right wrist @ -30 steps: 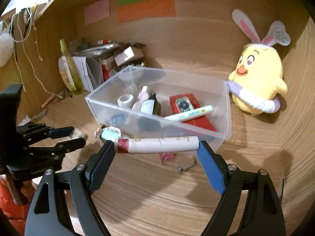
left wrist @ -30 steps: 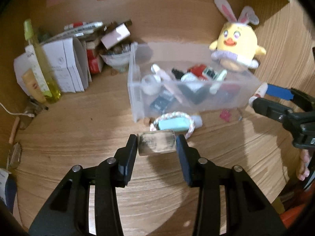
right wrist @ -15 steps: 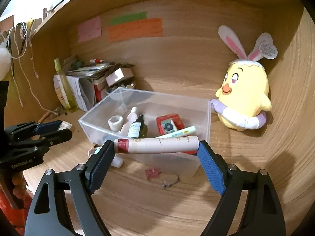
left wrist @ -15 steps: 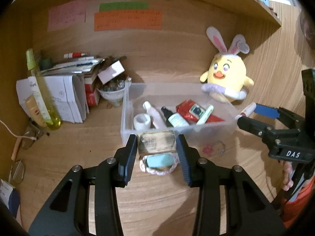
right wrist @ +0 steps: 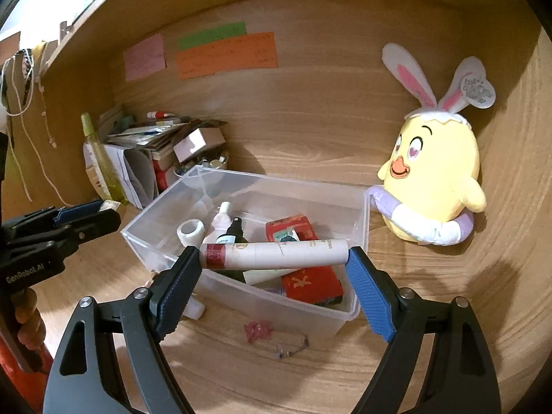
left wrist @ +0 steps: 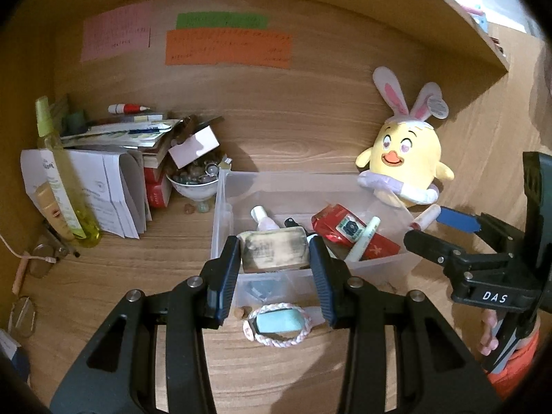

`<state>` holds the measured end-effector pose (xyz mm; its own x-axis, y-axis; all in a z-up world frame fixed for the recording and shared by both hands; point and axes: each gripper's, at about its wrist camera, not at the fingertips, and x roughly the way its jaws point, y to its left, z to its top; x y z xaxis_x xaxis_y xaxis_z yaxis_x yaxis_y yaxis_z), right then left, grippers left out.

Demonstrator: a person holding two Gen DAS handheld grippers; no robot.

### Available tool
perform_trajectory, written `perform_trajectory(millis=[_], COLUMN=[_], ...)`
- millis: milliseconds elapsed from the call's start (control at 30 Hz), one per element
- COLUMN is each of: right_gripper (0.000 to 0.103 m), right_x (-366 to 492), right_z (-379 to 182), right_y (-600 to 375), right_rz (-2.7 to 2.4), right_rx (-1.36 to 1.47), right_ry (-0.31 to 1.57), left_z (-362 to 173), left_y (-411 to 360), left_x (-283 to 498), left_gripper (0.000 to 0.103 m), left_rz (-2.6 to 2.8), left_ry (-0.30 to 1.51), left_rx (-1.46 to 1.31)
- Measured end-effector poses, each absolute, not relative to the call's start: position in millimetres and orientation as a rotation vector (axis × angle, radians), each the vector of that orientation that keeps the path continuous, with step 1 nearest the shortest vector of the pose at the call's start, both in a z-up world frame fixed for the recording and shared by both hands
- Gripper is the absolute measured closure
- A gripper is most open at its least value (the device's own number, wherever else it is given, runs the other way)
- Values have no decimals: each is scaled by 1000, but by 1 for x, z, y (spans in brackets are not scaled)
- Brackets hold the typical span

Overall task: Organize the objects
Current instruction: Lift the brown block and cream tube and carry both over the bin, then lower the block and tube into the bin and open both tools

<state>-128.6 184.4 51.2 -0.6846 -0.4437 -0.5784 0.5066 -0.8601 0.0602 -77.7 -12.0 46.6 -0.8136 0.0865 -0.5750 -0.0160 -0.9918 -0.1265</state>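
Over the bin (left wrist: 226,214), the left gripper (left wrist: 274,252) clamps a block (left wrist: 274,250); the right gripper (right wrist: 274,260) clamps a tube (right wrist: 276,255).

The desk (right wrist: 345,379) and the wall behind the clear bin (right wrist: 358,214) are matt wood-grain laminate. The bin itself is glossy transparent plastic. Right of the bin, the chick toy (right wrist: 434,176) is soft plush cloth. Left of the bin stand matt white folded papers (left wrist: 110,193) and a glossy yellow plastic bottle (left wrist: 65,186). In front of the bin lies a braided cord bracelet (left wrist: 279,324).
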Motion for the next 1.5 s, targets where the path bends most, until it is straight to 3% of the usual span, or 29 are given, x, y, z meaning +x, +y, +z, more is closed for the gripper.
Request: perform_trajectory(millis=[1133, 1500], right_gripper=[20, 19], right_x=[-172, -165], right_z=[10, 17], right_y=[168, 165], right_rz=[-2423, -2447], right_rx=[991, 967], right_ry=[113, 164], left_z=[5, 21], left_y=[-10, -7], left_x=[-128, -111], left_gripper=[62, 39], left_rz=[2856, 2896], left_ry=[-167, -133], left_rx=[-1129, -1046])
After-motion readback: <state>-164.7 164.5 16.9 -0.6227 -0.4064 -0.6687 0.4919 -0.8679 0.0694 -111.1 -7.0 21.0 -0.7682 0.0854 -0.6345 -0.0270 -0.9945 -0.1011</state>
